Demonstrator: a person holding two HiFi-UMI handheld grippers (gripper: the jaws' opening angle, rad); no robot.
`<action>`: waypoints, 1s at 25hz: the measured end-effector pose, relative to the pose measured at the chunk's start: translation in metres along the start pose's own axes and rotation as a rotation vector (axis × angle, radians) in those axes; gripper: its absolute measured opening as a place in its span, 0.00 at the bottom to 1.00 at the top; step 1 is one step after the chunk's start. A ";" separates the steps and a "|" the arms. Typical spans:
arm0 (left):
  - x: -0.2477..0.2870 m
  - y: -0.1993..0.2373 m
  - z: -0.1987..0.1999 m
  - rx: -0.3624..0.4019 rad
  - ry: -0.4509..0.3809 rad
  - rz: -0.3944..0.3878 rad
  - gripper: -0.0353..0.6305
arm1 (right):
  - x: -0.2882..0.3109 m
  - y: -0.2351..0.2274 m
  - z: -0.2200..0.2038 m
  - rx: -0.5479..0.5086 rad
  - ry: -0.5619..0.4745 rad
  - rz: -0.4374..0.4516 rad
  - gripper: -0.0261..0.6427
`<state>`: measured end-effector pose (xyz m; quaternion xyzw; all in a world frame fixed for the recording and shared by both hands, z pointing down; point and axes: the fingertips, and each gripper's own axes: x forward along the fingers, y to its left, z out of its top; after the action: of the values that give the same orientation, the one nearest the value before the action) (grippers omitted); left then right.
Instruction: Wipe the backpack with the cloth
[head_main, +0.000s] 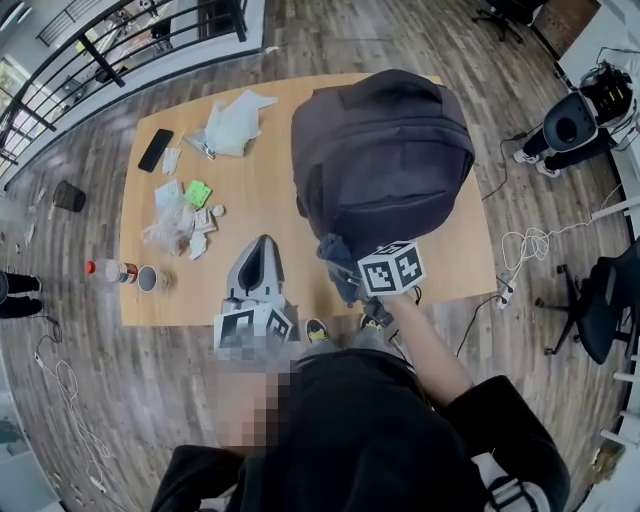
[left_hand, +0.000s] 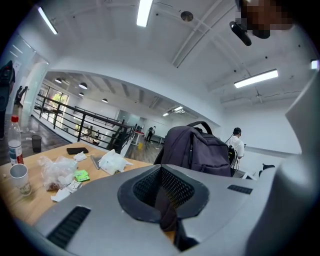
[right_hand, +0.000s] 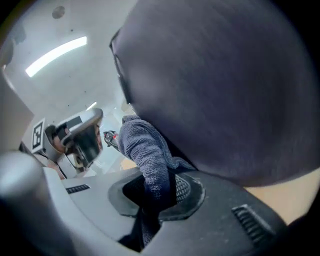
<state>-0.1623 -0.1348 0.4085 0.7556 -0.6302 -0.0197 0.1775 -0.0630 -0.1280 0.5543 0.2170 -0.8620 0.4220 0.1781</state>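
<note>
right claw pinches cloth, apparently pressed on backpack; left claw closed

1. The backpack stands on the table, toward 3 o'clock.
2. The cloth touches the backpack's 6 o'clock side.
3. The phone lies at 10 o'clock; the bottle and the cup lie at 8 o'clock.

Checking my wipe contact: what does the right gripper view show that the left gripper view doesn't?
Only the right gripper view: the cloth clamped in the right gripper, up against the backpack. Only the left gripper view: the left gripper with its jaws shut and empty, and the table with a bottle, cup and phone. Both: the backpack.
</note>
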 end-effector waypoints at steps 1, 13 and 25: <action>0.000 0.002 -0.002 -0.001 0.004 0.002 0.08 | 0.005 -0.016 -0.014 0.018 0.026 -0.042 0.10; 0.014 -0.016 -0.006 0.008 0.023 -0.067 0.08 | -0.133 -0.173 -0.033 -0.094 0.127 -0.565 0.10; 0.027 -0.041 -0.011 0.000 0.039 -0.111 0.08 | -0.208 -0.096 0.073 -0.520 0.004 -0.649 0.10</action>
<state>-0.1148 -0.1523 0.4118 0.7897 -0.5837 -0.0146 0.1886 0.1534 -0.1931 0.4727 0.4247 -0.8263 0.1126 0.3524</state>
